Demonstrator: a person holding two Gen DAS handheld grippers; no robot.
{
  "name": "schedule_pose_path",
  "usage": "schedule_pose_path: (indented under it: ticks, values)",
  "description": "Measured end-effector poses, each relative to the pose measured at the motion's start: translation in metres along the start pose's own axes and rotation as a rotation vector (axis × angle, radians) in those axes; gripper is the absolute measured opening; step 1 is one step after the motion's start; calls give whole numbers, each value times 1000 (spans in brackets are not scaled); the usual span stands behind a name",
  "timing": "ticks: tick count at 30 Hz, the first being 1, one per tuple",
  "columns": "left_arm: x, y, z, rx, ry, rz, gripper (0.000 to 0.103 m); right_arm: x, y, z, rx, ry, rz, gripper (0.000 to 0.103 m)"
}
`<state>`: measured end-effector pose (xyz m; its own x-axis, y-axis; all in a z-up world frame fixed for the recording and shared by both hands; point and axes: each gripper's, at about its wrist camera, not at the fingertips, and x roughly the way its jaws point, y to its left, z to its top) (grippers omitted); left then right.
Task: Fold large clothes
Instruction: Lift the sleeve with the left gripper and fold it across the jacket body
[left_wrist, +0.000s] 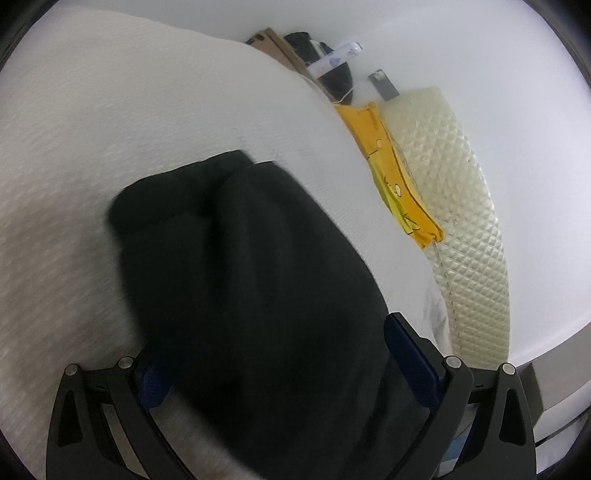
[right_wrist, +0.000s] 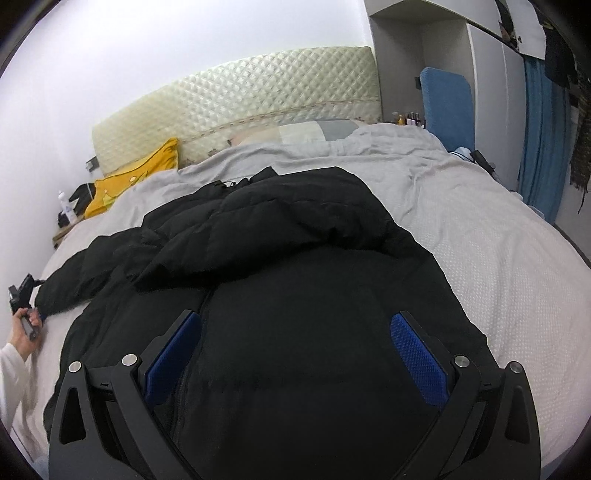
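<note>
A black padded jacket (right_wrist: 288, 266) lies spread on the white bed cover (right_wrist: 517, 295), with one sleeve (right_wrist: 74, 280) stretched to the left. My right gripper (right_wrist: 295, 343) is open, its blue-padded fingers hovering just above the jacket's lower body. In the left wrist view the sleeve (left_wrist: 240, 277) fills the space between the wide-spread fingers of my left gripper (left_wrist: 273, 350), which is open around it; the cuff end (left_wrist: 166, 199) points away over the bed. The left gripper also shows in the right wrist view (right_wrist: 26, 310), held in a hand at the sleeve's end.
A quilted cream headboard (right_wrist: 258, 92) and a yellow pillow (right_wrist: 136, 177) stand at the bed's far end. A bedside table holds a bottle (right_wrist: 66, 206). A blue chair (right_wrist: 447, 107) and a blue curtain (right_wrist: 543, 147) are at the right.
</note>
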<state>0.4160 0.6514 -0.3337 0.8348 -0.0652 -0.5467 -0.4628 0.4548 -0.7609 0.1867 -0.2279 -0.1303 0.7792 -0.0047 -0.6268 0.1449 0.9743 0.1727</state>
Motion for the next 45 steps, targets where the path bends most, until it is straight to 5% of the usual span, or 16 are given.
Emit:
schedule_pose_path:
  ticks: [8, 12, 22, 31, 45]
  values:
    - [6, -42, 3, 68, -47, 115, 27, 1, 9, -1, -24, 13, 3, 103]
    - [-19, -72, 0, 132, -107, 178, 12, -5, 13, 0, -52, 2, 23, 103]
    - [-111, -164, -18, 341, -211, 229, 9, -35, -2, 8, -60, -78, 31, 103]
    - [-189, -249, -55, 474, -234, 188, 9, -49, -15, 12, -106, -72, 83, 103]
    - [-270, -420, -162, 680, -240, 73, 8, -76, -40, 27, -176, -143, 114, 103]
